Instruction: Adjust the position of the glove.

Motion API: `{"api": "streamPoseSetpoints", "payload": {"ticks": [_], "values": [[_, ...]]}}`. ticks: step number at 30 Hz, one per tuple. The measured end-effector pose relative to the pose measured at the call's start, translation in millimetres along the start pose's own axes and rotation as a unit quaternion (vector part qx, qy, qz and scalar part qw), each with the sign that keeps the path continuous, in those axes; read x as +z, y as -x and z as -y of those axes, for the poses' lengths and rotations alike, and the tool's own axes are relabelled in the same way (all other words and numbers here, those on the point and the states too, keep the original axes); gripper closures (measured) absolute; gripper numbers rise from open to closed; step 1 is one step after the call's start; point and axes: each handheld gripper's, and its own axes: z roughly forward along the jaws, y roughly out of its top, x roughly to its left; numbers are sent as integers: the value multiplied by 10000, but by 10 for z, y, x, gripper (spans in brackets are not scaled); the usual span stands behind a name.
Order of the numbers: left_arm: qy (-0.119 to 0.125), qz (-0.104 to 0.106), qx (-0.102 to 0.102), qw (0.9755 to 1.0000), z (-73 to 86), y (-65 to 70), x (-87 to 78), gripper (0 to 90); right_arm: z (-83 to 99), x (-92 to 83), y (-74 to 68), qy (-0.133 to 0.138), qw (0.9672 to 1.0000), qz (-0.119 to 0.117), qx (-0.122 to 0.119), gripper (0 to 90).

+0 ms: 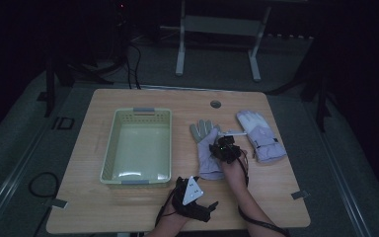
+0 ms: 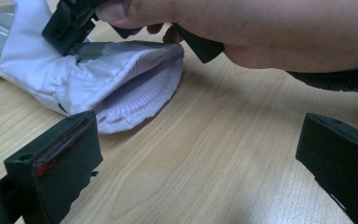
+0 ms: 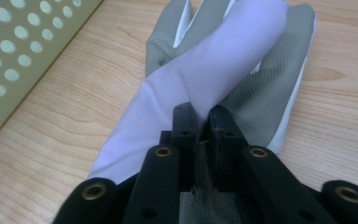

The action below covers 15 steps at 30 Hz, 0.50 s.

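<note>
A lavender glove with a grey palm lies palm up in the middle of the table, fingers pointing away from me. My right gripper is down on its palm. In the right gripper view the jaws stand almost together, pinching grey palm fabric, with the glove's thumb folded across ahead of them. The left gripper view shows that glove's open knit cuff and the right gripper's tip on bunched fabric. My left gripper rests near the front edge, aimed at the cuff, and is open over bare wood.
A second lavender glove lies back up, just right of the first. A pale green perforated basket stands empty left of the gloves, and its wall is close to the right gripper. A cable hole sits near the far edge.
</note>
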Motion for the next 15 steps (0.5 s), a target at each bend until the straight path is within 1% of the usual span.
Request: {"api": "streamPoseSetpoints", "payload": {"ticks": [1,3,4,5,6,7,8,9,10,11,12,13,14,15], "values": [[0,1,-1,10000,0,0,0,1,-6,-7,1,8,10000,12,3,774],[0,1,2,10000,0,0,0,1,-30,-56,12,37,10000,-40,81,739],[0,-3,18,10000,0,-2,0,1,-44,-92,21,90,9999,-36,68,733],[2,-1,11,10000,0,0,0,1,-60,-133,35,133,9999,-44,46,692],[2,-1,11,10000,0,0,0,1,-80,-174,57,176,9998,-103,24,665],[0,1,14,10000,0,-1,0,1,-80,-174,57,176,9998,-103,24,665],[0,3,9,10000,0,-1,0,0,-106,-230,87,219,9997,-115,-31,649],[-1,4,7,10000,0,-2,0,1,-145,-334,155,313,9992,-5,-266,597],[-1,4,7,10000,0,-2,0,0,-145,-334,155,313,9992,-5,-266,597],[-2,3,4,10000,0,-1,0,0,-157,-370,180,301,9992,24,-259,593],[2,4,-5,10000,-1,0,1,1,-177,-433,225,303,9993,88,-219,577],[-7,1,3,10000,-1,-1,0,0,-191,-483,266,322,9993,91,-182,576],[-11,-2,10,10000,-1,-2,0,1,-202,-534,313,394,9990,107,-187,571],[-10,-3,7,10000,-1,-2,0,1,-209,-587,356,488,9984,179,-207,559]]}}
